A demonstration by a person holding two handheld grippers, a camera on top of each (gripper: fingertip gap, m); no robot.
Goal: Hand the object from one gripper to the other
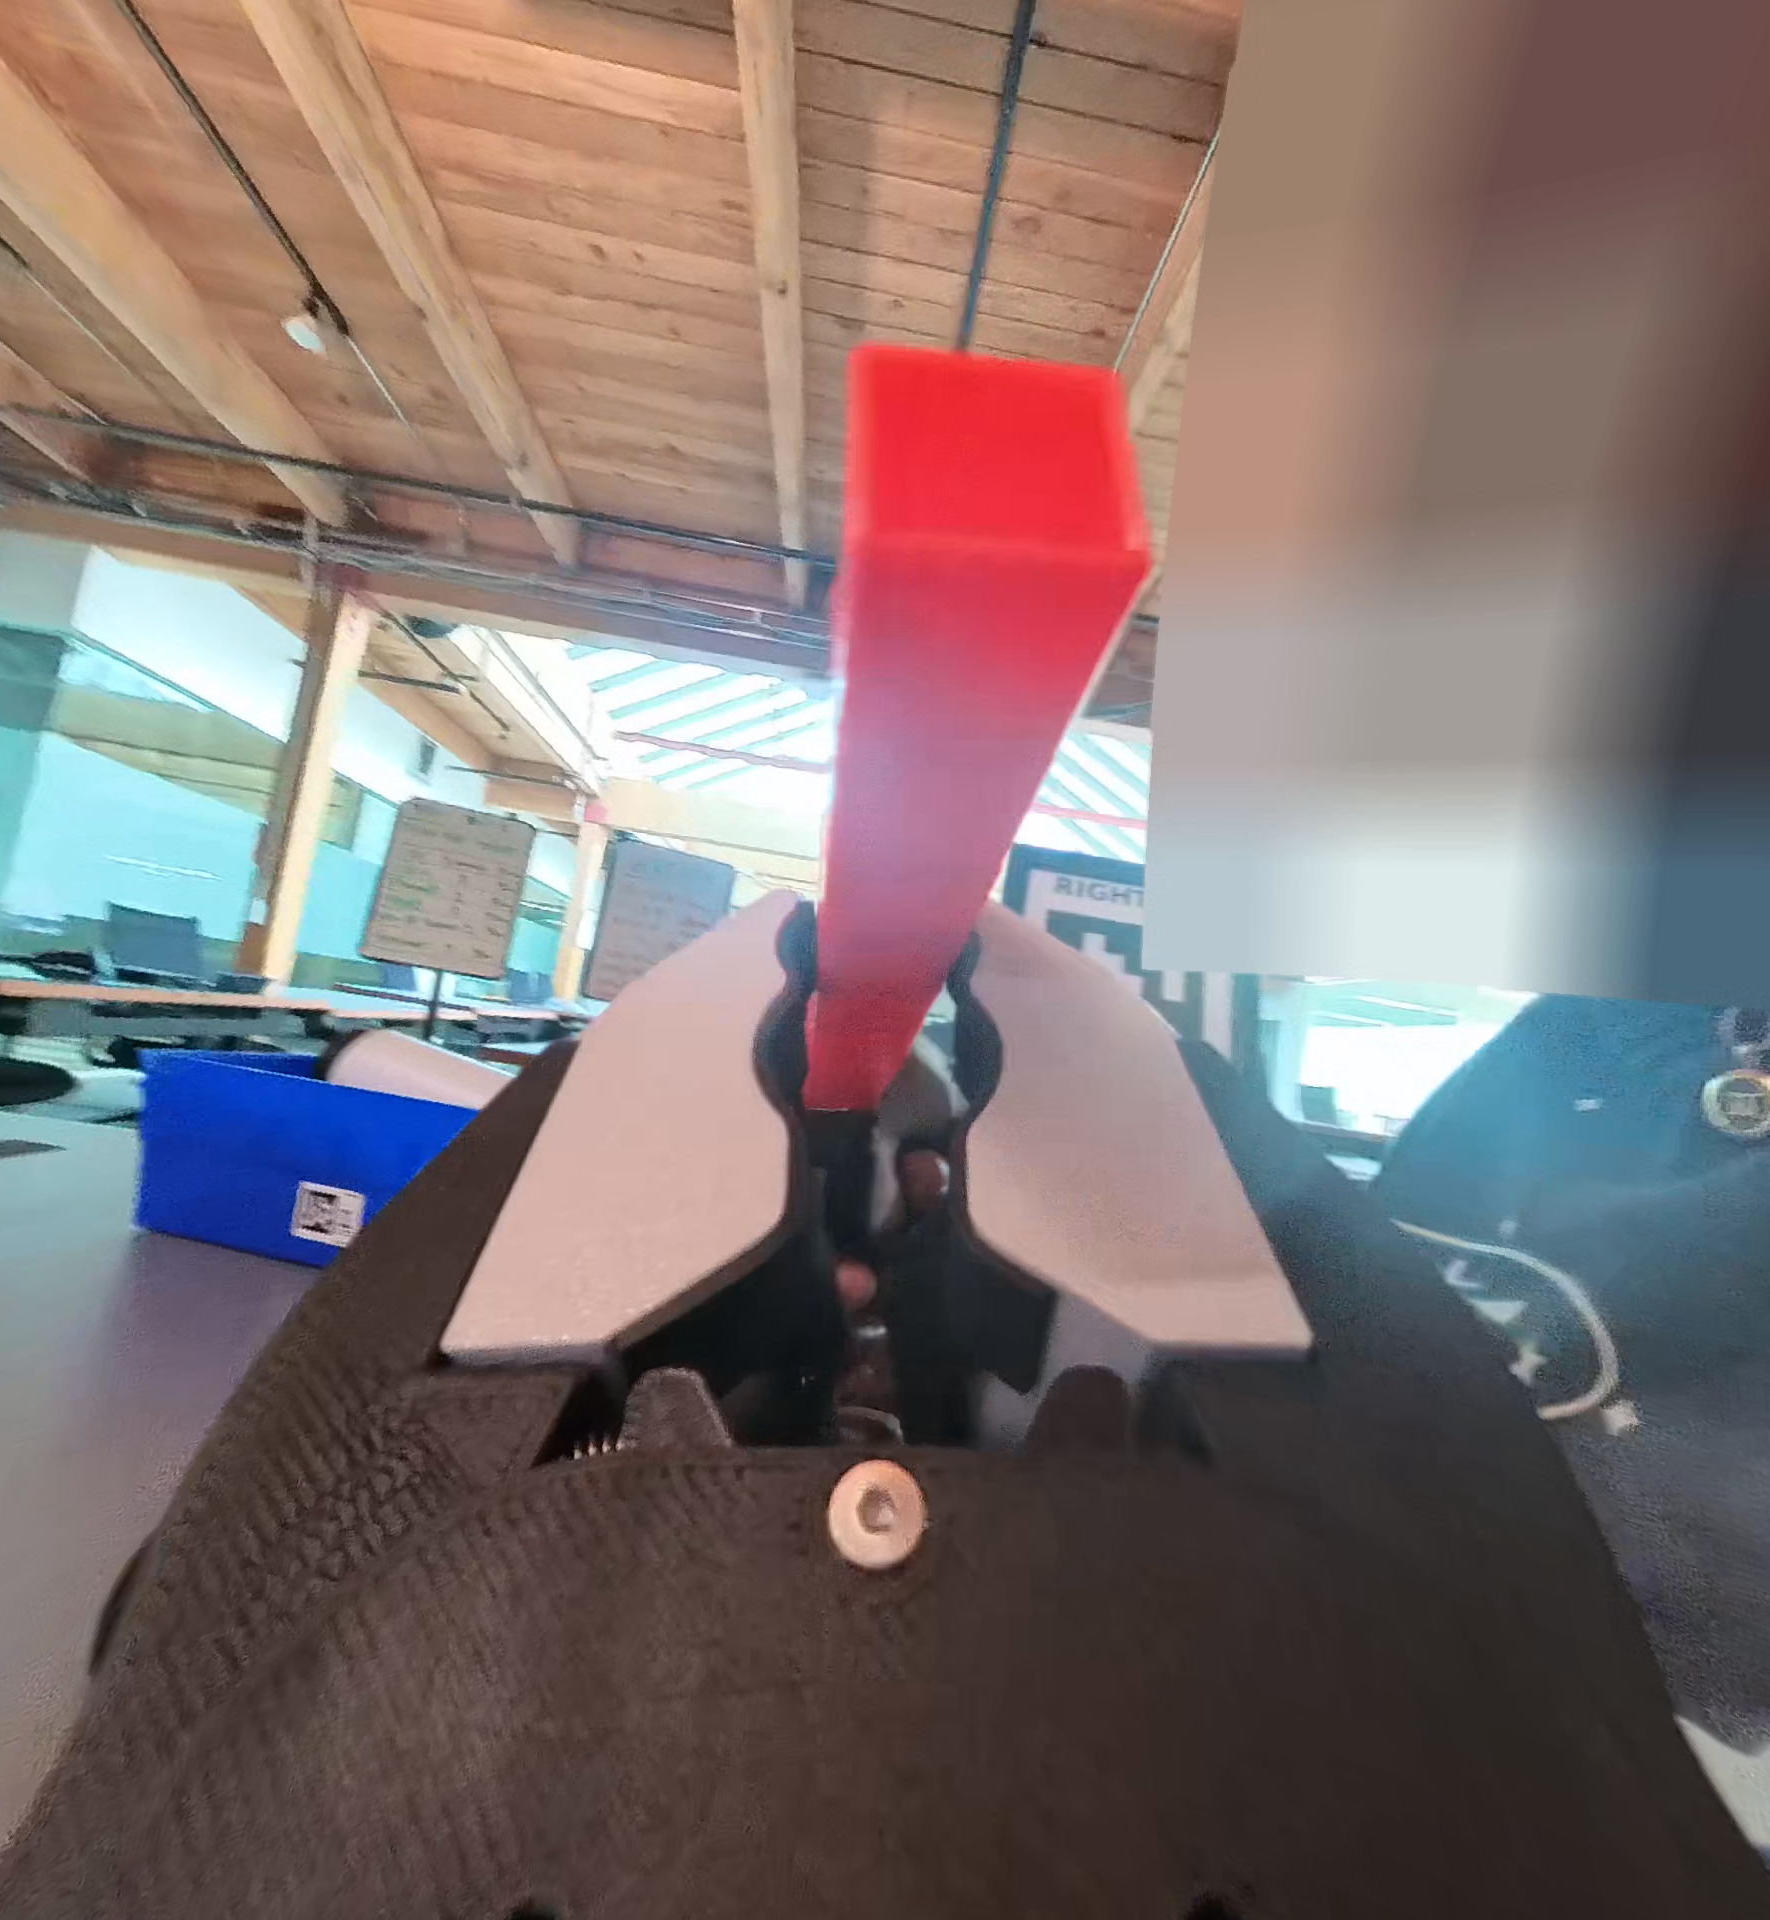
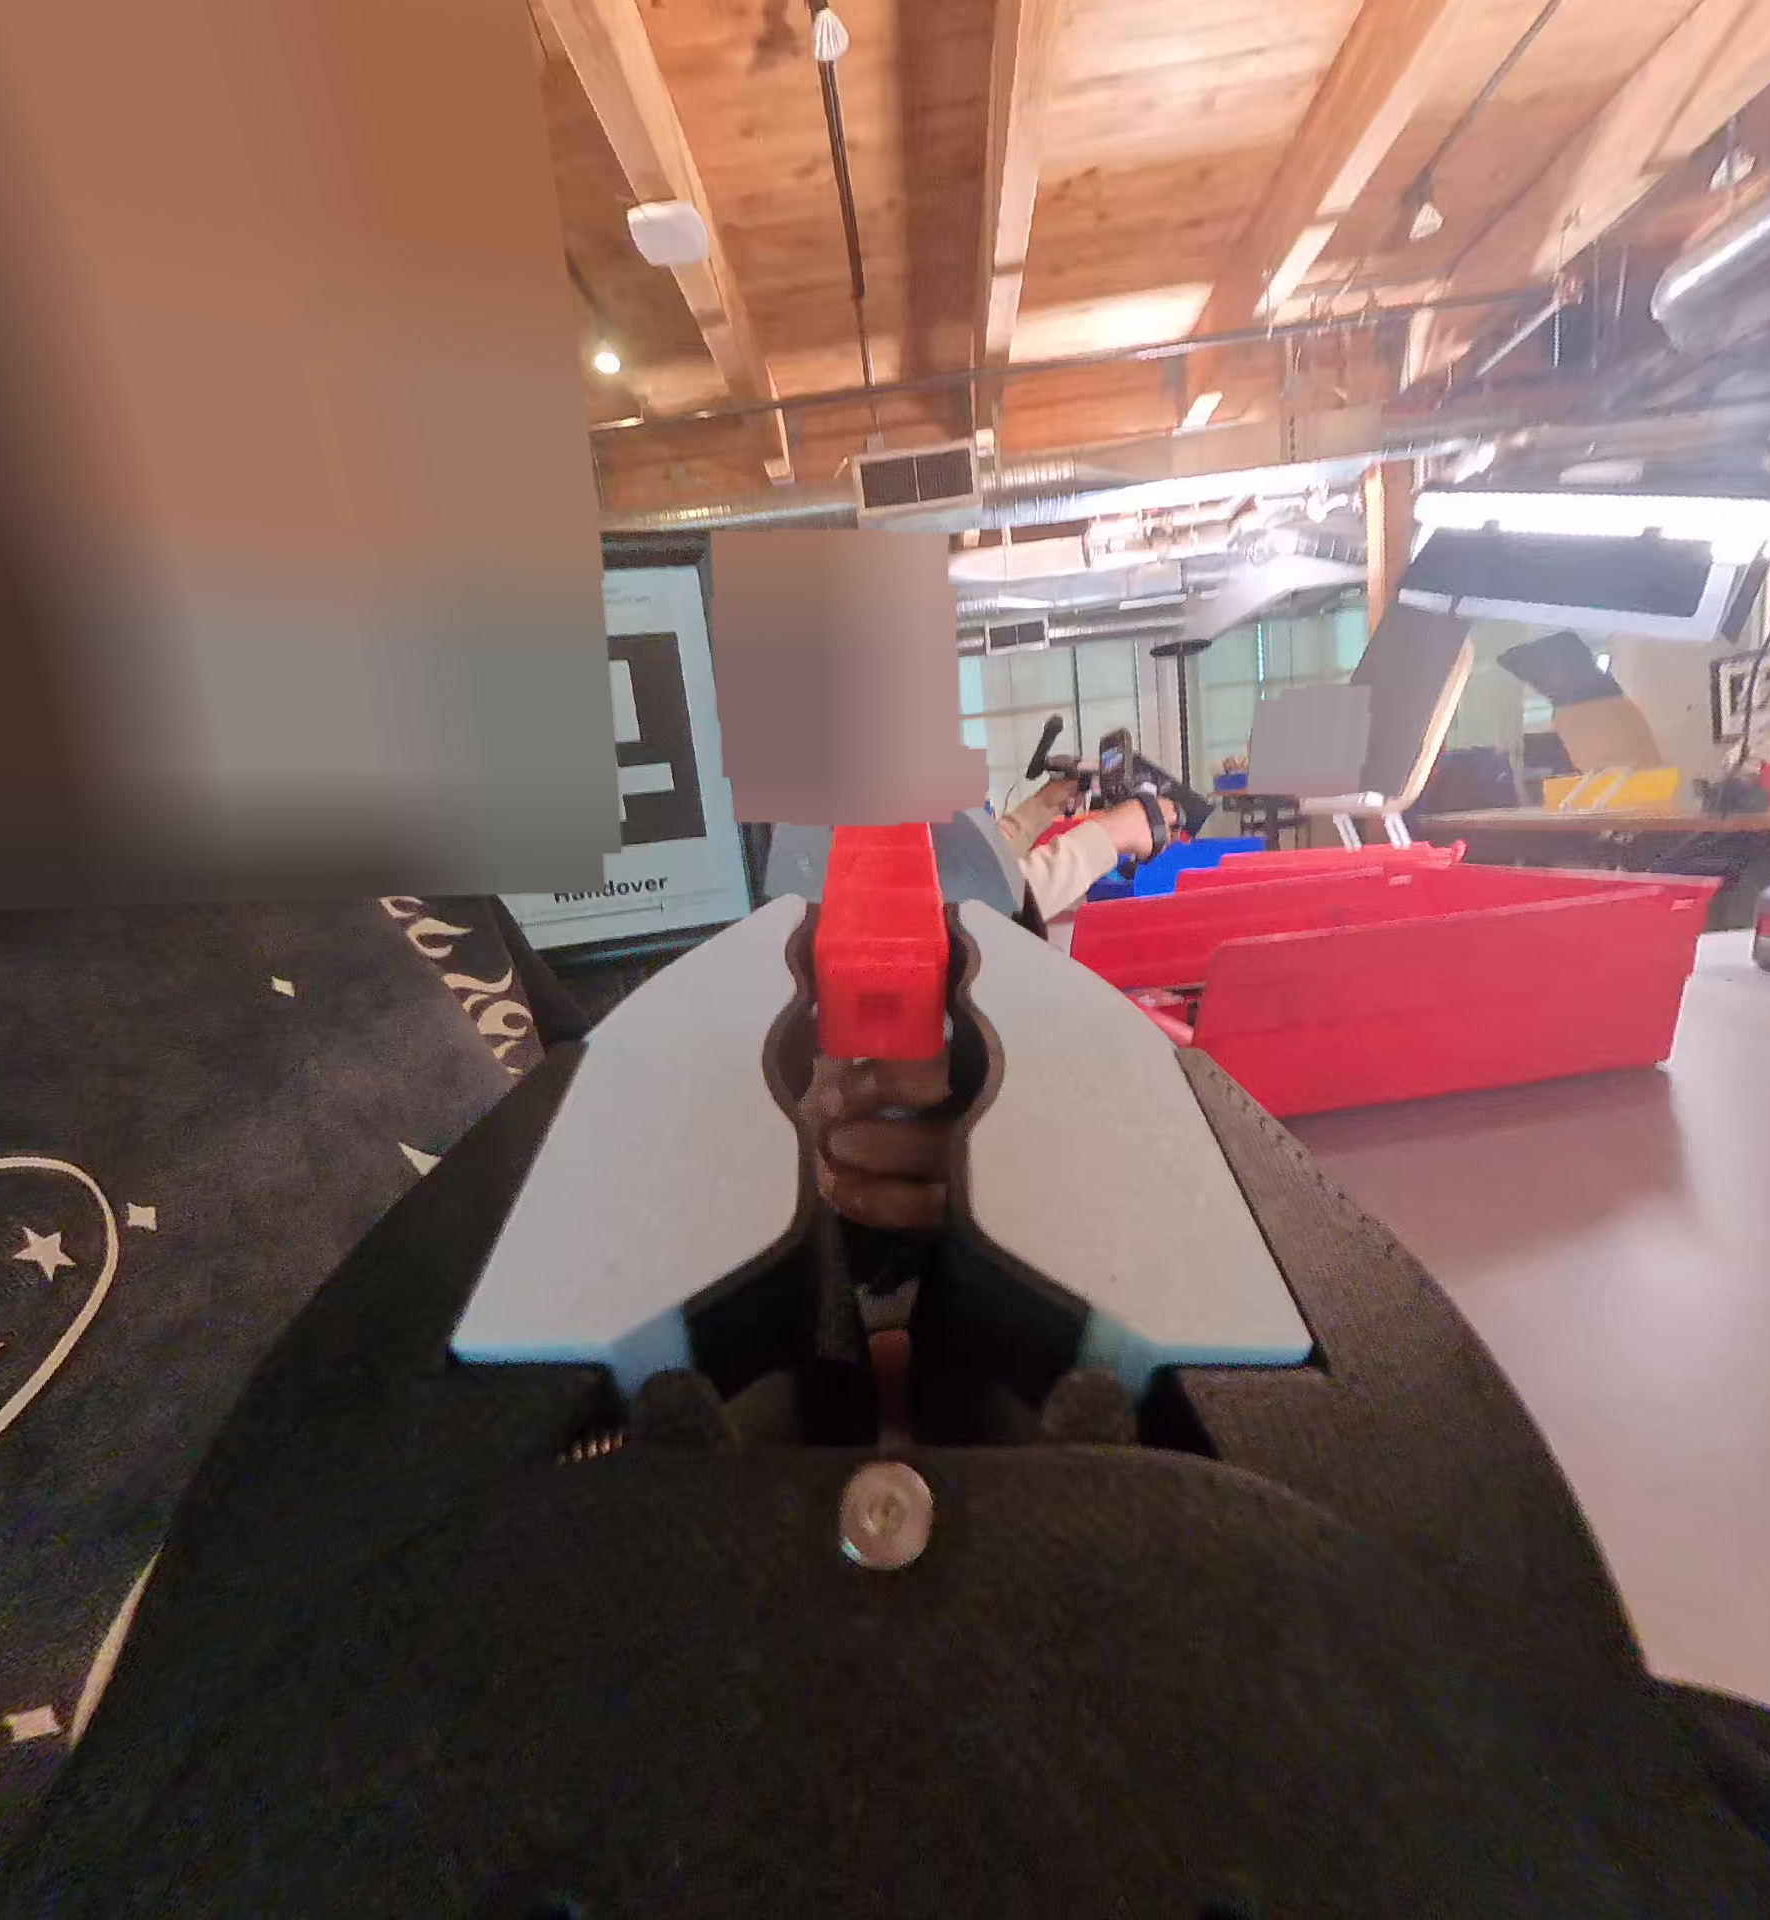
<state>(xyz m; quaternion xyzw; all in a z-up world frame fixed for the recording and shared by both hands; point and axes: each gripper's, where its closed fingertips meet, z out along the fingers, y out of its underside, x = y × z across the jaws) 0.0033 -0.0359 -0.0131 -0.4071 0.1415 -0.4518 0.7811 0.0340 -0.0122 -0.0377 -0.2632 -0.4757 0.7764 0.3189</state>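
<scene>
Your left gripper (image 1: 886, 961) is clamped on one end of the red bar (image 1: 948, 727). In the left wrist view the bar's long axis runs from the fingertips toward 12 o'clock, leaning slightly to 1 o'clock, and its free square end faces the wooden ceiling. At 9 o'clock from this gripper a blue bin (image 1: 268, 1148) sits on the table (image 1: 39, 1351). At 3 o'clock you see dark printed clothing.

Your right gripper (image 2: 881, 977) is closed on the red bar (image 2: 879, 961) as well. In the right wrist view the bar's near end faces the camera and its long axis runs away toward 12 o'clock, up to a blurred patch. At 2 o'clock a red bin (image 2: 1432, 987) stands on the table (image 2: 1587, 1299).
</scene>
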